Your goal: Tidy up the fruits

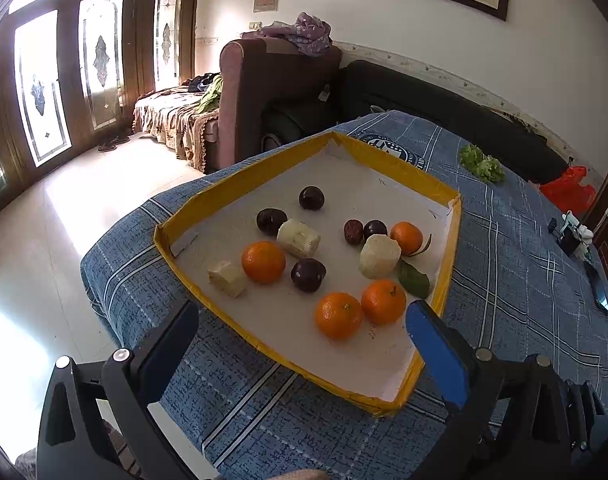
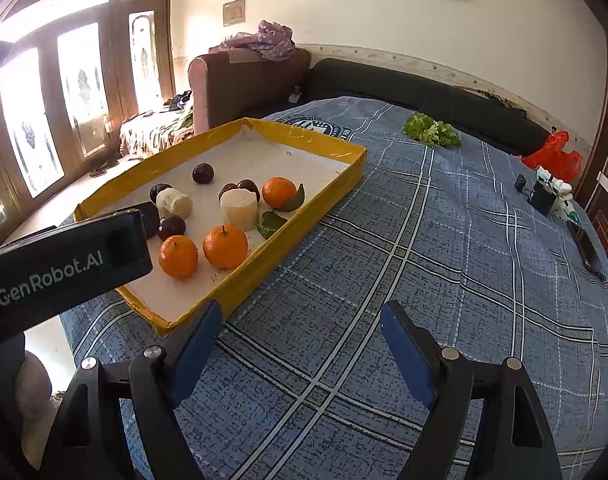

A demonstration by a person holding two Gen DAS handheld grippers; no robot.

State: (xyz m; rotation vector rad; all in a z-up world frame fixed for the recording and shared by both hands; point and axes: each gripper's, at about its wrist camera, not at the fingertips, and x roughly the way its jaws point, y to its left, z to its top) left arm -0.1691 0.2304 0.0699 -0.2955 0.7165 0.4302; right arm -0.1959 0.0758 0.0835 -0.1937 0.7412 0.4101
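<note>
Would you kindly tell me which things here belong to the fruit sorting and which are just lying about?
Job: yellow-edged tray, oranges, dark plums, pale peeled chunks.
Lying about: lettuce, red bag, purple cloth.

Black frames, blue-padded fingers (image 2: 404,354), silver screws.

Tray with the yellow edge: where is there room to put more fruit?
The tray is bare at its far corner beyond the farthest plum, and at its near corner before the two front oranges. The middle is crowded. The blue cloth right of it is bare too.
</note>
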